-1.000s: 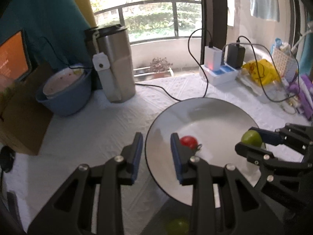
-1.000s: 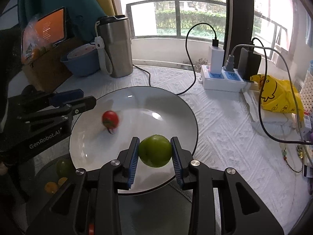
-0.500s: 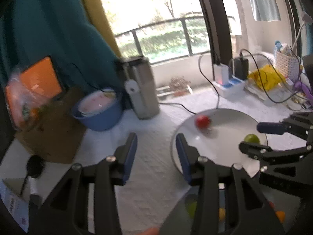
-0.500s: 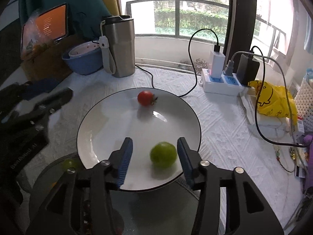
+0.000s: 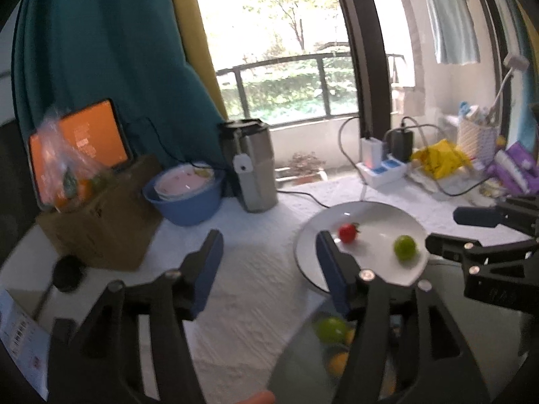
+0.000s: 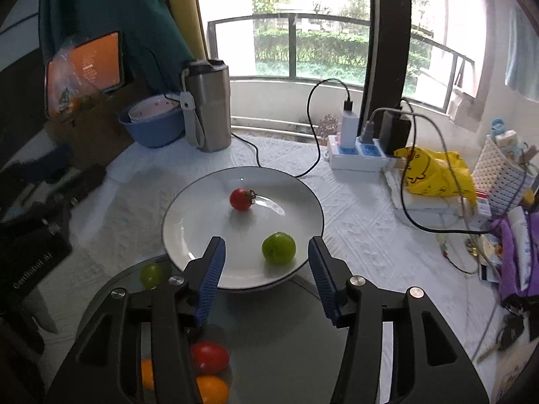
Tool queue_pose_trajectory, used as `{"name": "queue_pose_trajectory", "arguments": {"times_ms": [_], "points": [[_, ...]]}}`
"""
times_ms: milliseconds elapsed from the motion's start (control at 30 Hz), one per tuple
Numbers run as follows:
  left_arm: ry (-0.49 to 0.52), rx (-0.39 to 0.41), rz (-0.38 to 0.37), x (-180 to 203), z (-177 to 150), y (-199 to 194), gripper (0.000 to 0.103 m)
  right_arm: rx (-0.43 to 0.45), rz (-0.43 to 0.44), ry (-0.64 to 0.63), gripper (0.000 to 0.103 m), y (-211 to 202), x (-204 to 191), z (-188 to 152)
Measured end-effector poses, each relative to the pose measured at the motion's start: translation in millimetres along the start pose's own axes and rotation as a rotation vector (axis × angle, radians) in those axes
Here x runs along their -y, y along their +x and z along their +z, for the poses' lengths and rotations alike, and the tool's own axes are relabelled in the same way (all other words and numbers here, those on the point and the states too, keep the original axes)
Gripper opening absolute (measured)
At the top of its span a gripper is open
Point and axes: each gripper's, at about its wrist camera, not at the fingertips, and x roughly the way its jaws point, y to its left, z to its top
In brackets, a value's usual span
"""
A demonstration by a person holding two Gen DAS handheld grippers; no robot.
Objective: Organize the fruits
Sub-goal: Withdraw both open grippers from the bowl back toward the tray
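Observation:
A white plate (image 6: 188, 232) holds a red tomato (image 6: 241, 198) at its middle and a green fruit (image 6: 279, 247) near its front edge; both also show in the left wrist view, tomato (image 5: 348, 232) and green fruit (image 5: 405, 247). My right gripper (image 6: 266, 276) is open and empty, raised just behind the green fruit. My left gripper (image 5: 266, 266) is open and empty, left of the plate (image 5: 377, 222). A glass bowl (image 6: 111, 289) below holds another green fruit (image 6: 150, 275), a red tomato (image 6: 209, 357) and orange fruits (image 6: 212, 389).
A steel tumbler (image 6: 208, 107), a blue bowl (image 6: 151, 128) and a cardboard box (image 5: 101, 222) with a tablet (image 6: 89, 64) stand at the back left. A power strip (image 6: 357, 155), cables, a yellow bag (image 6: 434, 171) and a white basket (image 6: 505, 175) crowd the right.
My right gripper has opened, left the green fruit on the plate and pulled back. My left gripper has risen and drawn back left. The tomato has rolled toward the plate's middle.

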Motion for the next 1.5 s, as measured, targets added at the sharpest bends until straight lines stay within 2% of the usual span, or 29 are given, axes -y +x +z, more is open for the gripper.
{"name": "queue_pose_trajectory", "arguments": {"times_ms": [100, 167, 233, 433, 500, 633, 833, 967, 1233, 1433, 1500], "points": [[-0.062, -0.013, -0.075, -7.6, -3.7, -10.2, 0.063, 0.015, 0.002, -0.007, 0.061, -16.3, -3.8, -4.1], [-0.094, -0.009, -0.111, -11.6, -5.6, -18.9, 0.068, 0.027, 0.012, -0.003, 0.068, -27.2, -5.4, -7.7], [-0.114, 0.001, -0.15, -14.6, -8.0, -31.1, 0.074, 0.036, 0.013, -0.008, 0.069, -36.6, -7.5, -12.1], [-0.153, -0.007, -0.233, -14.0, -18.4, -58.1, 0.084, 0.066, 0.018, -0.021, 0.072, -55.4, -9.2, -25.1], [-0.157, -0.019, -0.231, -11.7, -22.8, -61.3, 0.085, 0.068, 0.022, -0.024, 0.08, -58.9, -8.2, -30.7], [-0.163, -0.058, -0.239, -6.4, -34.0, -61.4, 0.087, 0.069, 0.031, -0.033, 0.082, -63.8, -7.5, -43.9], [-0.175, -0.043, -0.345, 6.2, -54.6, -63.8, 0.087, 0.061, 0.021, -0.047, 0.082, -63.5, -4.1, -69.1], [-0.219, -0.05, -0.425, 6.2, -64.0, -59.8, 0.087, 0.047, 0.018, -0.063, 0.082, -59.4, -1.4, -83.6], [-0.252, -0.026, -0.487, 2.6, -77.7, -56.6, 0.087, 0.022, 0.048, -0.082, 0.082, -43.2, 3.2, -96.8], [-0.24, -0.06, -0.458, 3.8, -80.2, -45.8, 0.087, -0.006, 0.087, -0.098, 0.082, -29.0, 3.0, -99.0], [-0.223, -0.095, -0.435, 6.2, -81.5, -39.7, 0.087, -0.024, 0.118, -0.092, 0.082, -24.3, 4.1, -99.6]]}}
